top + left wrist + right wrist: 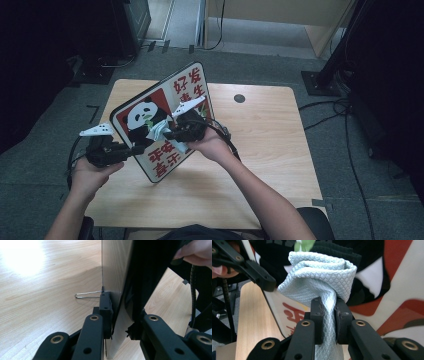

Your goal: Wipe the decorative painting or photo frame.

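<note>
Job: wiping the front of the panda board (150,120) with a cloth (319,275).
Left gripper (131,150): its jaws are closed on the left edge of the panda board and hold it up, tilted, on the table (260,150).
Right gripper (327,312): its jaws are squeezed tight on the light blue cloth, and the bunched cloth presses on the front of the panda board, right by the panda.
Done: I cannot tell how much of the panda board is already wiped.
Left to do: I think the red letters near the top and bottom of the panda board may need wiping too.
Edges: the bottom corner of the panda board rests on the table; a thin wire stand (87,294) sticks out behind the panda board.
Room: lots of bare table to the right of the panda board; less room on its left, where the table edge is near.
</note>
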